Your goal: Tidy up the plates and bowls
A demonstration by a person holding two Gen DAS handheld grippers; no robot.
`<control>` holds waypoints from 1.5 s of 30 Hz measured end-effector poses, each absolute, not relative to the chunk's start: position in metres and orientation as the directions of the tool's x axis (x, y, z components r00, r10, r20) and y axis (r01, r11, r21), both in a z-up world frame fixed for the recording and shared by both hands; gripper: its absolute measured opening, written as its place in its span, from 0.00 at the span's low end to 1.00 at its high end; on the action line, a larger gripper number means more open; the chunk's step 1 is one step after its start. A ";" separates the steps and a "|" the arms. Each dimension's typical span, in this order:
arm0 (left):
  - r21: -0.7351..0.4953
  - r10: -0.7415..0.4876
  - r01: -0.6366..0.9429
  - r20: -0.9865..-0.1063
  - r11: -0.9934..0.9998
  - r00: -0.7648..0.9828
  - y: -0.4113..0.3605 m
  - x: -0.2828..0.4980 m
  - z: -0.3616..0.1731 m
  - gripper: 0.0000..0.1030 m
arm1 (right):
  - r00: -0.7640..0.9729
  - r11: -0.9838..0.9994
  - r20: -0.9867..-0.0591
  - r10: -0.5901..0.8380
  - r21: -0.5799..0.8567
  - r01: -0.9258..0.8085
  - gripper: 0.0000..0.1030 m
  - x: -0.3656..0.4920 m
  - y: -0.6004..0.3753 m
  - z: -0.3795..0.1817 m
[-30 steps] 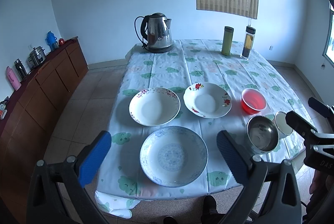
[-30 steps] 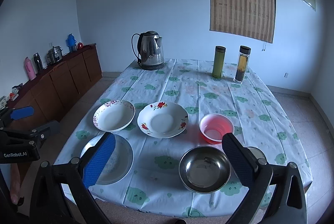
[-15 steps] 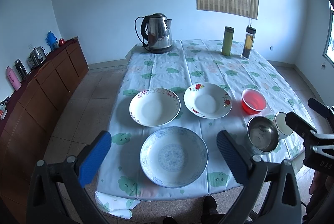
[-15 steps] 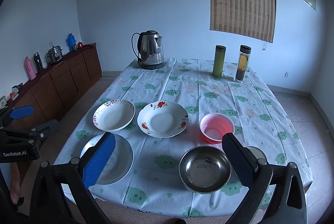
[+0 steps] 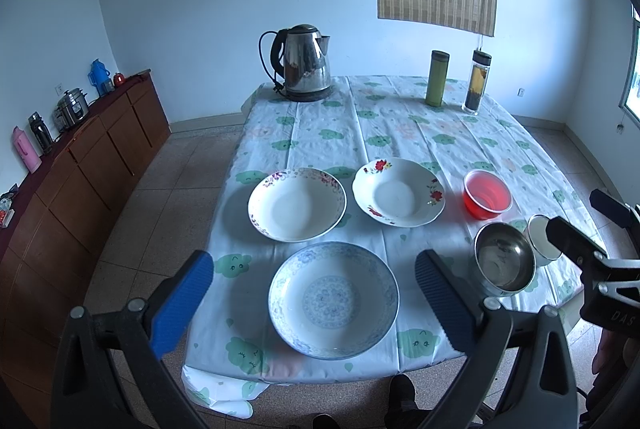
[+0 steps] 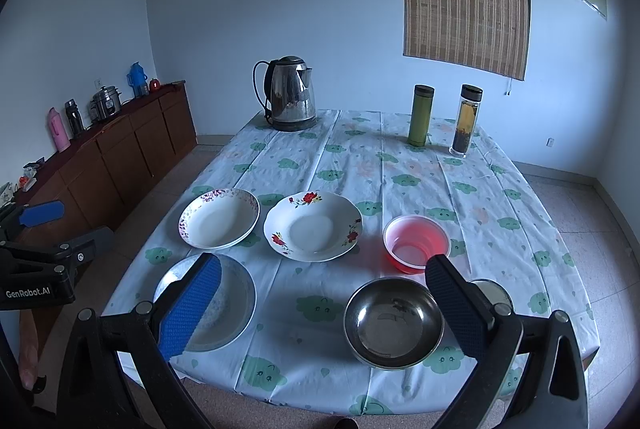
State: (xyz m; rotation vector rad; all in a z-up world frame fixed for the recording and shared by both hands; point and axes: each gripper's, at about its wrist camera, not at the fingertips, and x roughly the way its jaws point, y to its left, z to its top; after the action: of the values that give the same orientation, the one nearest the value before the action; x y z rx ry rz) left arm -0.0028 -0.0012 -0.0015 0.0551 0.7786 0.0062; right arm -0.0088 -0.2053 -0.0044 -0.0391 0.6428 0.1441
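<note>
On the table's near end lie a blue-patterned plate (image 5: 334, 295) (image 6: 236, 303), a purple-flowered plate (image 5: 297, 203) (image 6: 219, 217) and a red-flowered plate (image 5: 399, 197) (image 6: 313, 225). To the right stand a red plastic bowl (image 5: 487, 193) (image 6: 416, 243), a steel bowl (image 5: 504, 263) (image 6: 394, 323) and a small white cup (image 5: 538, 239) (image 6: 490, 291). My left gripper (image 5: 312, 295) is open and empty above the blue plate. My right gripper (image 6: 324, 303) is open and empty, hovering above the near table edge between the blue plate and the steel bowl.
A steel kettle (image 5: 302, 63) (image 6: 289, 93), a green flask (image 5: 438, 77) (image 6: 421, 115) and a glass bottle (image 5: 476, 81) (image 6: 466, 119) stand at the table's far end. A wooden sideboard (image 5: 92, 157) (image 6: 116, 153) with flasks and a pot lines the left wall.
</note>
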 end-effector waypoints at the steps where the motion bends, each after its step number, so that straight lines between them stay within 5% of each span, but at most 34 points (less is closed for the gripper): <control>1: 0.052 0.026 0.015 -0.702 0.999 0.711 -0.001 -0.003 -0.002 1.00 | 0.790 0.989 -0.600 0.122 0.009 -0.146 1.00 -0.009 -0.205 -0.005; 41: 0.010 0.023 -0.024 -0.763 1.000 0.645 0.049 0.018 -0.038 0.99 | 0.716 0.973 -0.660 0.225 0.110 -0.205 0.99 0.023 -0.169 -0.039; 45: -0.004 0.026 -0.048 -0.786 0.999 0.618 0.062 0.022 -0.050 0.99 | 0.685 0.969 -0.690 0.235 0.115 -0.216 0.87 0.029 -0.160 -0.050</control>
State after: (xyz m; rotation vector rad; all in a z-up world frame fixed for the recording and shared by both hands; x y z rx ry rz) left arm 0.0221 0.0620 -0.0496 -0.0255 0.9035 0.0426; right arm 0.0294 -0.1596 -0.0504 0.0251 0.7761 0.2528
